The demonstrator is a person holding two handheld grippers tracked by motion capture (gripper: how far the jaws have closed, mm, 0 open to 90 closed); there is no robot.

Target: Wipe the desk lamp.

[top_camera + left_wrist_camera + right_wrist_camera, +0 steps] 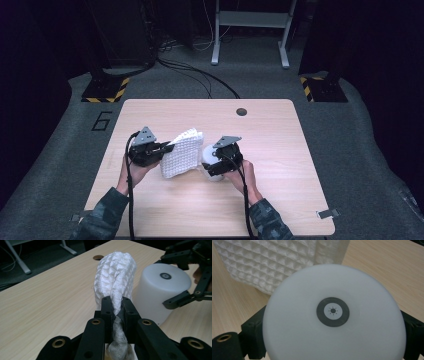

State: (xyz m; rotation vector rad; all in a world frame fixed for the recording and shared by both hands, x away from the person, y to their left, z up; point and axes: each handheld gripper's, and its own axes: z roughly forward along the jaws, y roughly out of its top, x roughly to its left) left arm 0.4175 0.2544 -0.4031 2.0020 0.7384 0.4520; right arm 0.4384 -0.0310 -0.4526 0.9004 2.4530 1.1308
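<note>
Left claw (116, 305) is clenching tight on the cloth (115, 280), jaws pinching a bunched fold of the white waffle weave right between the pads. In the left gripper view the cloth is rising up and away from the jaws in a thick roll. From the high view the left claw (169, 148) is gripping the cloth (182, 152) at its left edge, and the cloth is hanging as a folded panel with its lower end down near the surface (150, 115).

Over to the right claw (209, 161): it is grasping the lamp (209, 155), a white cylinder, jaws spread wide around its sides. In the right gripper view the lamp (334, 315) is sitting between the two black jaws, its round flat face with a grey ring and small sun mark turned to the camera. In the left gripper view the lamp (161, 290) is standing just beside the cloth, close to touching, with the right claw's (180, 280) fingers (177, 301) clamping on either side.

Both are sitting about mid-surface, hands coming in from the near edge, a round hole (241, 111) well beyond them.
</note>
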